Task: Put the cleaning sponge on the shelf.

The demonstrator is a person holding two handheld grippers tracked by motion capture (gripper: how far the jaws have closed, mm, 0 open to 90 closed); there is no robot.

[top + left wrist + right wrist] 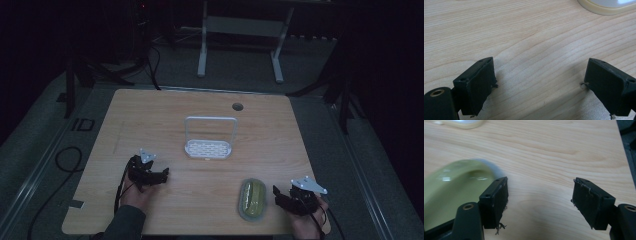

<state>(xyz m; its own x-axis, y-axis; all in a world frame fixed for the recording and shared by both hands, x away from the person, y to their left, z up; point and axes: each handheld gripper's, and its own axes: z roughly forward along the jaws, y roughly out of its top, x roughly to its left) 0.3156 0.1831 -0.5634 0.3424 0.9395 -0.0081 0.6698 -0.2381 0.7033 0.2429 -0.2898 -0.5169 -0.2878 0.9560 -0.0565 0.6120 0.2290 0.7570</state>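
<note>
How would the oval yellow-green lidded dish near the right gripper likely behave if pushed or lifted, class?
The dish lies flat and low on the table, so it would probably slide, not tip or roll. Its glossy domed top looks smooth, perhaps slippery for the pads. The right gripper, open beside it, could likely nudge it.

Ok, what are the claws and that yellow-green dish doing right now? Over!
Left gripper open, empty, over bare table. Right gripper open, empty, just beside the yellow-green dish. White rack stands farther back, not in the way.

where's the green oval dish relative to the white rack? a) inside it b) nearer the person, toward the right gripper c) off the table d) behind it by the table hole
b: the dish lies near the table's front edge beside the right gripper, apart from the rack.
</note>
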